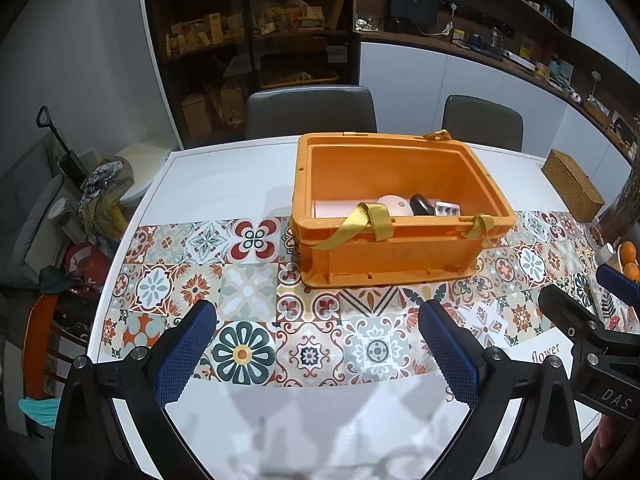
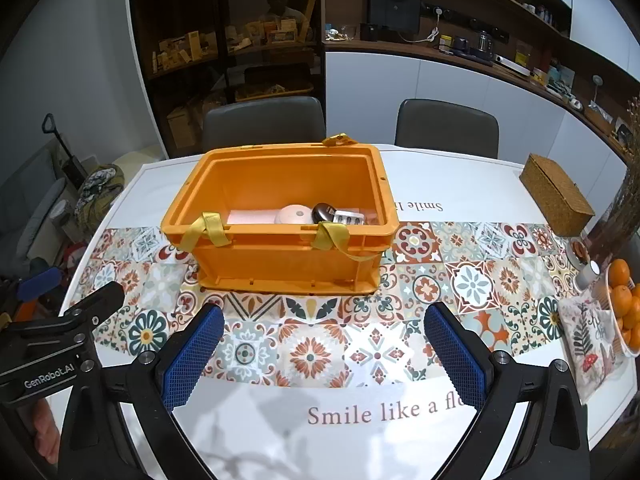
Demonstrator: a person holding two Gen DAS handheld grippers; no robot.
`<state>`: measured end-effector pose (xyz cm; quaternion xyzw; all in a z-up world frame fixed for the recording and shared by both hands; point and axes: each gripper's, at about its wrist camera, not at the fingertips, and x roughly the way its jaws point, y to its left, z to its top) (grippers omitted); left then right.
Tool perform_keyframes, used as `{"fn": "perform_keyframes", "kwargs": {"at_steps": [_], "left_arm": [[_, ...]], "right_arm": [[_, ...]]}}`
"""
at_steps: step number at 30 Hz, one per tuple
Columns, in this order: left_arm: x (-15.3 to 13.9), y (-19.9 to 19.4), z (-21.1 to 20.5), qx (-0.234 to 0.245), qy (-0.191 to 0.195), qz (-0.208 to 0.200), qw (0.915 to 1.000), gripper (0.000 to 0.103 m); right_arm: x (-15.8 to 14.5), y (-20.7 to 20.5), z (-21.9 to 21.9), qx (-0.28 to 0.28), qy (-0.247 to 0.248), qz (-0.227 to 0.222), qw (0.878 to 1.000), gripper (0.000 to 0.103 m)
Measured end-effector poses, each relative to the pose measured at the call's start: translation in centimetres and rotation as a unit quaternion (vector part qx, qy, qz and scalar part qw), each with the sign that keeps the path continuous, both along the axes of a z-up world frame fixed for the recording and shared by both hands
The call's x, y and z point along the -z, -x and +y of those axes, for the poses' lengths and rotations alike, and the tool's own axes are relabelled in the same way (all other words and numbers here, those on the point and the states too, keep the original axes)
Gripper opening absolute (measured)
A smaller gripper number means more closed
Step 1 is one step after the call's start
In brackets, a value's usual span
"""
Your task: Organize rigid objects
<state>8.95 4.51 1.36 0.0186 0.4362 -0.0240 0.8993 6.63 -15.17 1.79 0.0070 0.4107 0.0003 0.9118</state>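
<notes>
- So, the orange crate is found straight ahead of both sets of fingers, sitting on the tiled runner, with a strip of bare runner left between it and the fingertips.
- Its long axis is laid across the view, left to right, so the long near wall with the two yellow strap handles is faced first.
- The left gripper is spread wide with nothing held; same for the right gripper, wide open and empty.
- Neither one can really be called nearer. The crate is seen a bit right of centre from the left wrist and a bit left of centre from the right, so it's sat roughly between the two.
- Inside, a pink round thing, a dark oval object and what's probably a blister pack are lined along the near wall.
- Off to the right of the tabletop, a wicker box and some oranges are parked well apart from the crate.
- Two grey chairs and shelving are seen behind.
</notes>
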Motion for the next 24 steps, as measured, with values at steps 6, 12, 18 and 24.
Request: {"fn": "perform_keyframes", "kwargs": {"at_steps": [6, 12, 18, 24], "left_arm": [[-0.34, 0.11, -0.02, 0.001, 0.000, -0.004, 1.0000, 0.103], [-0.40, 0.14, -0.01, 0.001, 0.001, -0.004, 1.0000, 0.103], [-0.53, 0.17, -0.02, 0.001, 0.002, -0.004, 1.0000, 0.103], [-0.62, 0.21, -0.04, 0.001, 0.001, -0.004, 1.0000, 0.103]], "right_arm": [[0.05, -0.05, -0.01, -0.002, -0.001, 0.002, 1.000, 0.101], [-0.01, -0.06, 0.01, -0.004, -0.003, 0.002, 1.000, 0.101], [0.02, -0.09, 0.02, -0.007, -0.010, 0.005, 1.000, 0.101], [0.07, -0.08, -0.03, -0.005, -0.008, 0.005, 1.000, 0.101]]}}
